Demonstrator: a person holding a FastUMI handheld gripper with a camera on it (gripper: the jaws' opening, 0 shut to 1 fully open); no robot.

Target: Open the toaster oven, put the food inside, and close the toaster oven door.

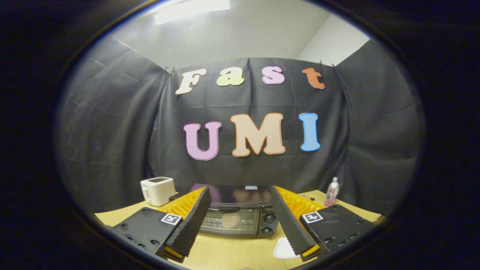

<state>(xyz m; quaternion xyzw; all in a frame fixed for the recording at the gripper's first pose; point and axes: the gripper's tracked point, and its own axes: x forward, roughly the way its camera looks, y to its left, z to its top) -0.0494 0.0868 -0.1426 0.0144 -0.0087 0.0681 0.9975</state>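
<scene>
A black toaster oven (pixel 240 215) stands on the wooden table (pixel 232 255), just ahead of my fingers and between them. Its glass door (pixel 228 221) looks closed, and two knobs (pixel 268 224) sit on its right side. Behind the glass shows a pale rounded shape (pixel 229 220), perhaps the food. My gripper (pixel 239 189) is open wide, with nothing between its fingers. A white plate (pixel 284 250) lies on the table beside the right finger (pixel 290 219), partly hidden by it.
A white pop-up toaster (pixel 157 190) stands at the back left of the table. A small bottle with a pink label (pixel 332 192) stands at the back right. The black cloth wall hangs close behind the oven.
</scene>
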